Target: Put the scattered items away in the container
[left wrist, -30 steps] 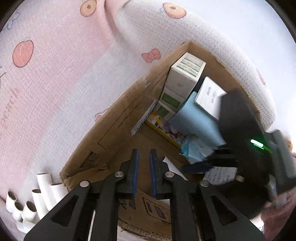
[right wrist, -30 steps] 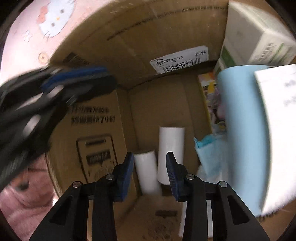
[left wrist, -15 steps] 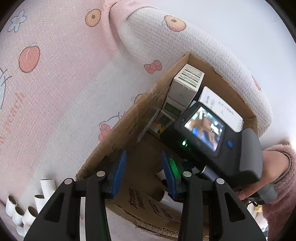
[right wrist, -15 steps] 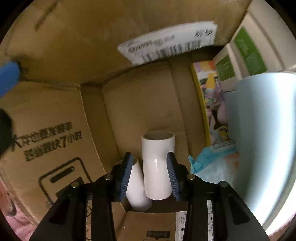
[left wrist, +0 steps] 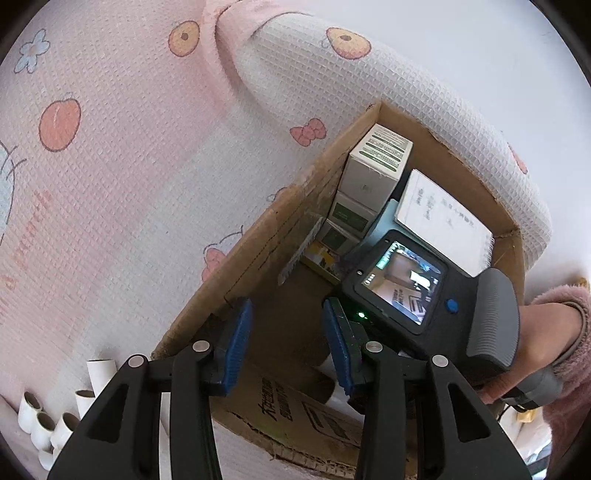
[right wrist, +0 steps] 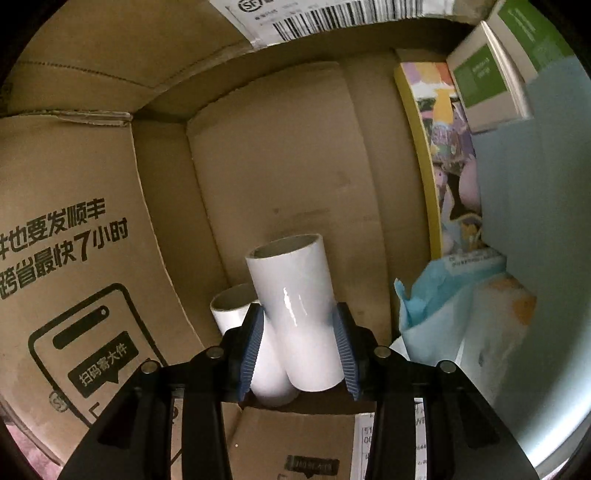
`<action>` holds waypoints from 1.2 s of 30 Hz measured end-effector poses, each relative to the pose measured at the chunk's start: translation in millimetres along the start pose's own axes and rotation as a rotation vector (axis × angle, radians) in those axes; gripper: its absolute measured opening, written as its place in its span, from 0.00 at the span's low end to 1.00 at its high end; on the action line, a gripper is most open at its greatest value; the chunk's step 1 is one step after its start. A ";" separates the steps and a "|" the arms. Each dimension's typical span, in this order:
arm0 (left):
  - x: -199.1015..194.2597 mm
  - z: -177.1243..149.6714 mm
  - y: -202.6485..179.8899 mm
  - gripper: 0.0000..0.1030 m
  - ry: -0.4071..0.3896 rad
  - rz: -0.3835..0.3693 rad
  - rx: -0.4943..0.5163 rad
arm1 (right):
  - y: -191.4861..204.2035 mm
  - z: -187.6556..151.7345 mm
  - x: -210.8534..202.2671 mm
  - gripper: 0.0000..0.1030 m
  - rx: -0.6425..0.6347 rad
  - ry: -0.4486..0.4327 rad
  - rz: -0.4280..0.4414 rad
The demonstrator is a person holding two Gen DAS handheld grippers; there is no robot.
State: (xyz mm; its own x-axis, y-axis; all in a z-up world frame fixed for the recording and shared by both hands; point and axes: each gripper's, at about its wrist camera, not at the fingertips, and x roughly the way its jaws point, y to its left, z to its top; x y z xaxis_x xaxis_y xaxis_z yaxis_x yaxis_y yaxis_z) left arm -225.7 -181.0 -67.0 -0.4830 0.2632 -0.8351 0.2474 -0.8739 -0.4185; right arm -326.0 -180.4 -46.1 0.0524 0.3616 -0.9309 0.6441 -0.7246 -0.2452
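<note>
Your right gripper [right wrist: 298,343] pinches a white tube [right wrist: 295,317] inside the cardboard box [left wrist: 266,236]; your left gripper [left wrist: 286,343] gapes empty. More white tubes [left wrist: 48,421] wait outside, near left.

Setting: a home, most likely a bedroom or living area. Evidence: soft waffle-textured blanket [left wrist: 155,155] in pink and white, printed with peaches, bows and flowers, covering the surface and a rolled edge; used courier cardboard box [left wrist: 258,236] with shipping label [right wrist: 343,16] and printed Chinese delivery slogans; inside it, household oddments: green-and-white cartons [left wrist: 373,173], spiral notepad [left wrist: 443,218], illustrated children's book [right wrist: 439,147]. Fluffy pink sleeve [left wrist: 569,332] on the person's arm.
</note>
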 end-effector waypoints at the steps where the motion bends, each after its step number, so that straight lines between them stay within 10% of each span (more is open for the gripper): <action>1: 1.1 0.5 0.0 0.43 0.000 0.002 0.000 | 0.6 0.3 -0.2 0.34 0.006 0.001 -0.010; 15: -2.3 6.9 14.0 0.43 -0.001 -0.042 -0.061 | 12.3 25.1 -41.1 0.30 0.011 -0.266 0.032; 33: -4.9 1.7 17.2 0.42 -0.002 -0.033 -0.045 | 18.8 39.1 -14.3 0.28 0.029 -0.036 -0.110; 36: -4.9 1.8 16.9 0.42 0.000 -0.033 -0.043 | 16.2 35.1 -8.8 0.40 0.067 0.038 -0.065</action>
State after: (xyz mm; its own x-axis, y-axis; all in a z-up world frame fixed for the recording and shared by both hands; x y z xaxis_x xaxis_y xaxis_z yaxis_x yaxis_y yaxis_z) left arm -220.6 -197.8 -69.4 -0.4912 0.2915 -0.8208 0.2669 -0.8466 -0.4604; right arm -342.8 -215.9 -51.4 0.0419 0.4303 -0.9017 0.5948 -0.7359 -0.3235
